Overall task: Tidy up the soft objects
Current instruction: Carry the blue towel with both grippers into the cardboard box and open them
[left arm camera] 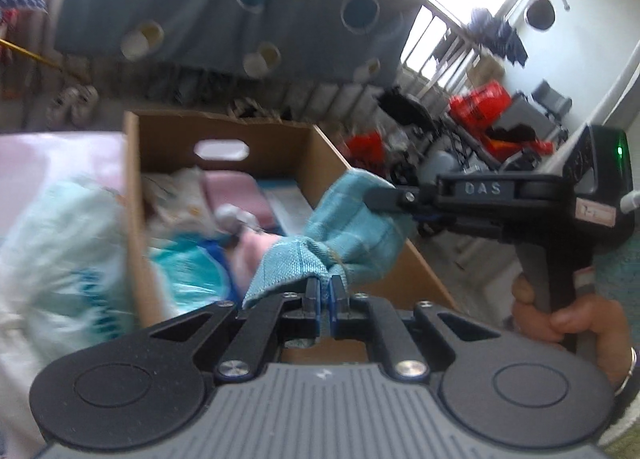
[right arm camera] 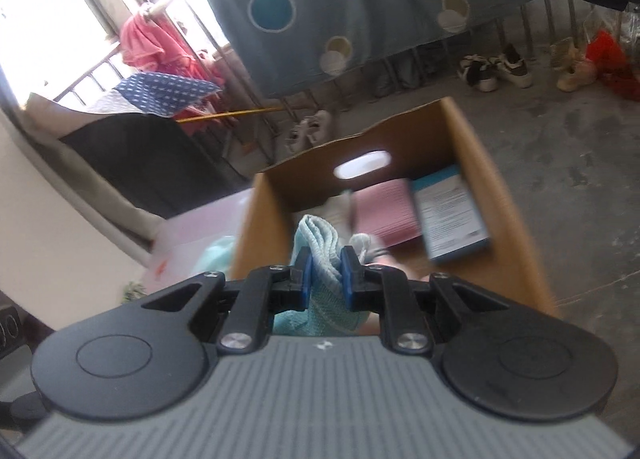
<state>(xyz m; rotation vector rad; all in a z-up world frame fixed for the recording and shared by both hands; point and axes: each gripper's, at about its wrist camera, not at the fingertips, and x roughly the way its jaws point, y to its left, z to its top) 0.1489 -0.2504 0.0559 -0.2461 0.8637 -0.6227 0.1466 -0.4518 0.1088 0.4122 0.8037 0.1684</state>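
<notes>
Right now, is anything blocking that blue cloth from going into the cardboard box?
Nothing visible. Both claws, left and right, hold the blue cloth over the open cardboard box, which already holds other items.

A light teal woven cloth with a faint plaid of thin pale lines (left arm camera: 352, 235) is hanging stretched and bunched over the near right corner of an open brown cardboard box with an oval handle cut-out (left arm camera: 224, 131). In the left wrist view the cloth is running from about six o'clock up toward three o'clock, gathered into a pinched waist in the middle. In the right wrist view the same cloth (right arm camera: 322, 255) is standing folded in ridges just below centre. Inside the box, a folded pink towel (right arm camera: 386, 207) is lying flat at twelve o'clock of the cloth, with a blue-edged white printed packet (right arm camera: 452, 215) lying beside it at two o'clock.
</notes>
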